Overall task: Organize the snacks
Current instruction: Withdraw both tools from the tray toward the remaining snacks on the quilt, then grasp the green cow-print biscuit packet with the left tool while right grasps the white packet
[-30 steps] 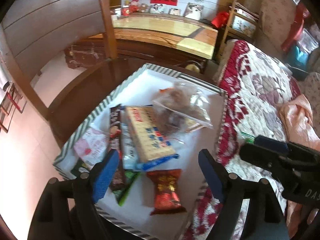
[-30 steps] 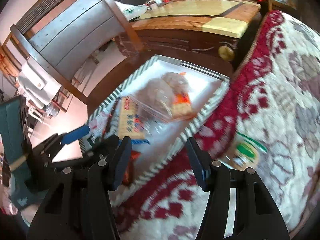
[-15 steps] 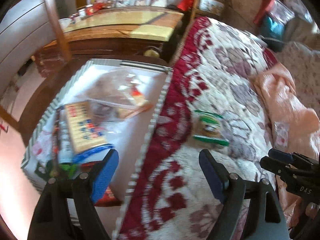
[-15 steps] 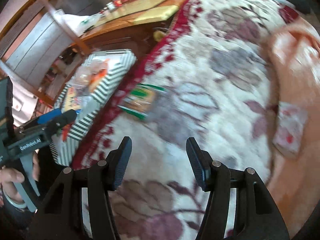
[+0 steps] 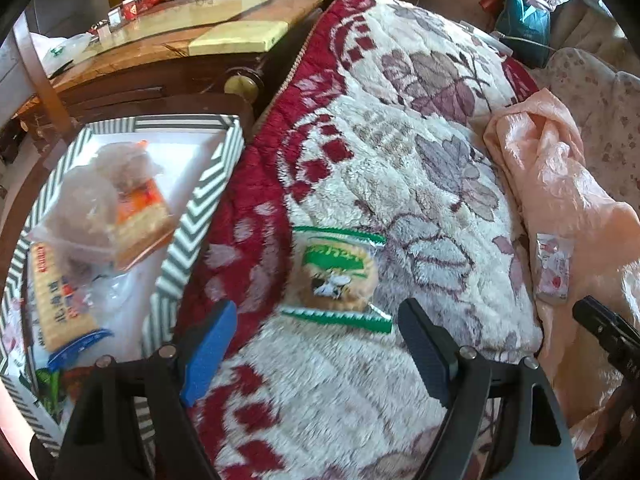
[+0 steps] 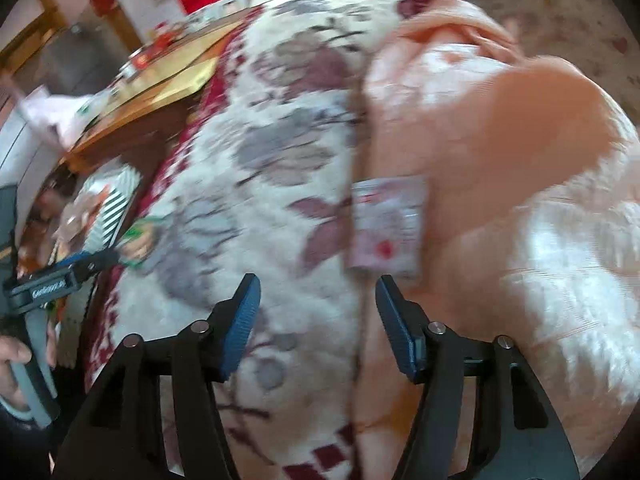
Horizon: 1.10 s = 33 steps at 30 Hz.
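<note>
A green-edged cookie packet [image 5: 336, 276] lies on the flowered blanket [image 5: 400, 152], just beyond my left gripper [image 5: 318, 308], which is open and holds nothing. To its left stands the striped tray [image 5: 200, 192] with a clear bag [image 5: 100, 196], a cracker pack [image 5: 60, 300] and other snacks. A small pink packet [image 6: 388, 228] rests at the edge of a peach cloth [image 6: 500, 128], a little ahead and right of my right gripper [image 6: 318, 284]. Its jaws are opening with nothing between them. The right wrist view is blurred.
A wooden table [image 5: 208, 28] with small ornaments stands beyond the tray. The peach cloth [image 5: 560, 192] is heaped along the blanket's right side. In the right wrist view a hand [image 6: 12, 356] holds the left gripper at the left edge, near the tray [image 6: 116, 204].
Both grippers have swung right, from over the tray to over the blanket. The green packet now sits before the left gripper, the pink packet before the right one, whose jaws stand a little wider.
</note>
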Available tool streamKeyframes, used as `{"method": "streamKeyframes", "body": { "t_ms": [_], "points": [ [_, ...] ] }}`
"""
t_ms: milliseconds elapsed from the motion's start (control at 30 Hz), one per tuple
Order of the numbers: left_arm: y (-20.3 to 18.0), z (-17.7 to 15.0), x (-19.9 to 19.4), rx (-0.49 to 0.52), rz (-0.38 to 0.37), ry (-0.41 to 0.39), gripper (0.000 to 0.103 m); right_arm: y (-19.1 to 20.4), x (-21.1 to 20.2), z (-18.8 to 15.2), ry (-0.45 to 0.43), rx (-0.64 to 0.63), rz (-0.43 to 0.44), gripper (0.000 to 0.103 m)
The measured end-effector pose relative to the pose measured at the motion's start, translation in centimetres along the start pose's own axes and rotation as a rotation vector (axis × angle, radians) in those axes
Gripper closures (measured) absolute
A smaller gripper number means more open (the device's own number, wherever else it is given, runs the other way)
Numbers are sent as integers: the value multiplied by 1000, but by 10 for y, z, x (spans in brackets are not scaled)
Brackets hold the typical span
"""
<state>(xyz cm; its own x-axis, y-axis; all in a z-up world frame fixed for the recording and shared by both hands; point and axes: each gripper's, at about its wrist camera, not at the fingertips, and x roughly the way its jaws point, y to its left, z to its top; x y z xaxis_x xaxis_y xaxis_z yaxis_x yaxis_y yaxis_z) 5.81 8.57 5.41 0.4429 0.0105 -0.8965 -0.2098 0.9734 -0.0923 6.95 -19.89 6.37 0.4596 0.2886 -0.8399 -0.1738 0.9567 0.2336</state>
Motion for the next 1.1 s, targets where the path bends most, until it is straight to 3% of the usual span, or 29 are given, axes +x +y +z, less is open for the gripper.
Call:
{"method": "streamKeyframes", "body": {
  "t_ms": [133,433,667,800,867,900,1000,1100],
  "points": [
    [-2,5,9,0,0,12,19,-11,8,9,0,22,-53,42],
    [-2,16,24,-12,4,26,19,-1,48,26,36,-69,-248,42],
    [-8,18,43,-12,-2,58,19,7,81,28,82,-141,-328,42],
    [-13,19,51,2,15,66,19,-1,82,28,80,-134,-285,45],
    [-13,20,52,1,16,61,19,-6,79,29,83,-118,-256,54],
    [-13,21,51,-4,10,56,23,-8,76,29,83,-108,-240,56],
    [-12,20,49,13,33,40,50,-12,68,27,84,-78,-182,69],
    [-8,17,45,21,28,29,52,-13,65,21,102,-56,-120,79]
  ]
}}
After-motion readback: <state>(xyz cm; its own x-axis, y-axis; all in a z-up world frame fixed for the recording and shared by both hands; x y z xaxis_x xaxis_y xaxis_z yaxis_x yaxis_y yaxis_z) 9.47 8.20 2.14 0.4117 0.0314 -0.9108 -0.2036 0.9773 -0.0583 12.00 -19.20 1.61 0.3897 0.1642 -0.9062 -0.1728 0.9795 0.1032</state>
